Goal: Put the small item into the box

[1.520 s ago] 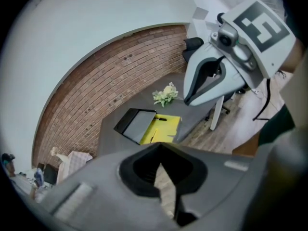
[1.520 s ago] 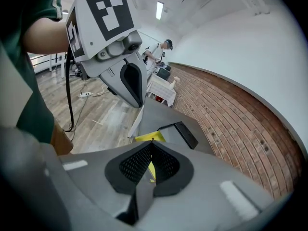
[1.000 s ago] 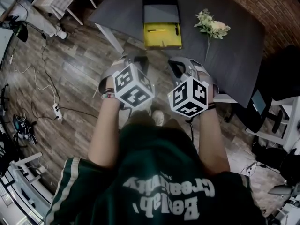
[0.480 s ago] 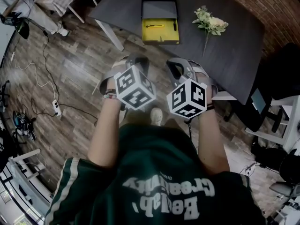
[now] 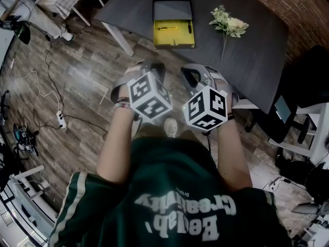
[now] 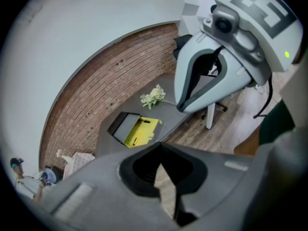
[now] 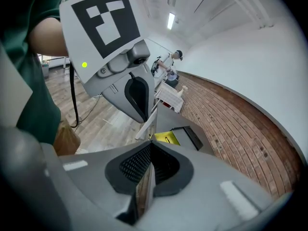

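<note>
Left gripper [image 6: 161,150] and right gripper [image 7: 151,148] are both pressed together and empty, well short of the table [image 5: 257,60]; the likely item, a flower sprig [image 5: 229,24] near the open box [image 5: 175,39], looks light, floppy and crushable, so pinch the stem gently.

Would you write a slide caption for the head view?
Both shut, left gripper and right gripper face a table with open yellow box and flowers.

Here we are in what is probably a lab or recording studio: wood-plank floor [image 5: 82,81] on the left strewn with cables [image 5: 48,60] and a power strip [image 5: 61,121], brick wall [image 5: 293,4] far right, dark table [image 5: 257,55] ahead, strip lights [image 7: 171,20] overhead
</note>
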`<action>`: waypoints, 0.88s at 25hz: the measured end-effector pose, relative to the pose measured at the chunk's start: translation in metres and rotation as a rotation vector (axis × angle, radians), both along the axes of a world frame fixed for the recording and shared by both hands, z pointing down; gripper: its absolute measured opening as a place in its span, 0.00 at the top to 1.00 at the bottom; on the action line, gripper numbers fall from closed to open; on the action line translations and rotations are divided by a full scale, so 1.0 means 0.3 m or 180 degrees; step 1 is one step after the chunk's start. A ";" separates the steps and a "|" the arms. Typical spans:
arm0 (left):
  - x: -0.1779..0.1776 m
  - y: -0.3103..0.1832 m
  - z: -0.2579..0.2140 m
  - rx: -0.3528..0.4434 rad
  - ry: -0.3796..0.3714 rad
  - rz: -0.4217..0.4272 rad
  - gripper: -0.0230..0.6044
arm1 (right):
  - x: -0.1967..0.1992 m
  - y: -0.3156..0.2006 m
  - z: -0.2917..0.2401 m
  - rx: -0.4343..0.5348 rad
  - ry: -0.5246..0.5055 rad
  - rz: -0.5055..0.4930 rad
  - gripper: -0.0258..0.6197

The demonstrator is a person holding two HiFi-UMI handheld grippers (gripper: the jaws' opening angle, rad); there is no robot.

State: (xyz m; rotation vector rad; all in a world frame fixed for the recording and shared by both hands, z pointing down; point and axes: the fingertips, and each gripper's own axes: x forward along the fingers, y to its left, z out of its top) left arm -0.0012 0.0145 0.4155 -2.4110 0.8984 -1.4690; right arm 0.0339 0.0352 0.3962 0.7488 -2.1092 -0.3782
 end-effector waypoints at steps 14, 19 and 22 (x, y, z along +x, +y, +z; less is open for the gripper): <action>-0.025 0.005 -0.016 0.0049 -0.0017 0.0038 0.96 | -0.035 -0.025 -0.028 0.0128 -0.0004 0.0002 0.95; -0.059 0.010 -0.023 0.0068 -0.0008 0.0008 0.96 | -0.069 -0.026 -0.033 0.0141 0.0007 -0.0033 0.95; -0.081 0.014 -0.022 0.0067 -0.0006 -0.0010 0.96 | -0.094 -0.021 -0.031 0.0136 0.0010 -0.0069 0.95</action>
